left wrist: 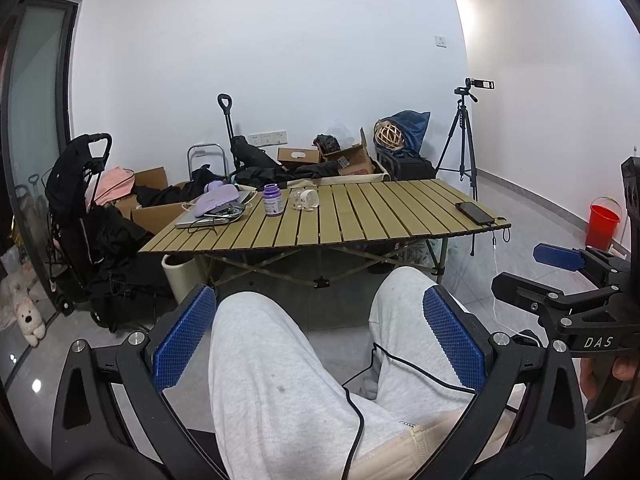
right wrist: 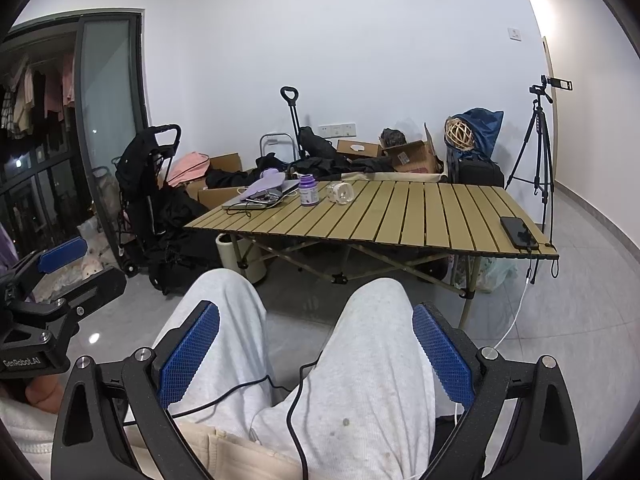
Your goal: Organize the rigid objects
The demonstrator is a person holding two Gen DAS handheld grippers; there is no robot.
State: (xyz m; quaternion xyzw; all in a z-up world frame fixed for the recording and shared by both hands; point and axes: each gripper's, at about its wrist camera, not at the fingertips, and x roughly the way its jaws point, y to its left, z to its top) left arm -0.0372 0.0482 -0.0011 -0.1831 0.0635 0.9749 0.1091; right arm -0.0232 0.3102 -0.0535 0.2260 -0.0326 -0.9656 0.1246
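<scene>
Both grippers over lap, jaws spread wide, nothing held.

Left gripper [left wrist: 320,340] and right gripper [right wrist: 316,354] hover above grey-trousered knees, well short of the slatted table [left wrist: 360,224]. On its far left part: purple bottle [left wrist: 273,200] upright, clear jar [left wrist: 306,200] lying on its side just beside it, laptop [left wrist: 204,220] with purple item on top. Phone [left wrist: 474,213] near right edge.
</scene>
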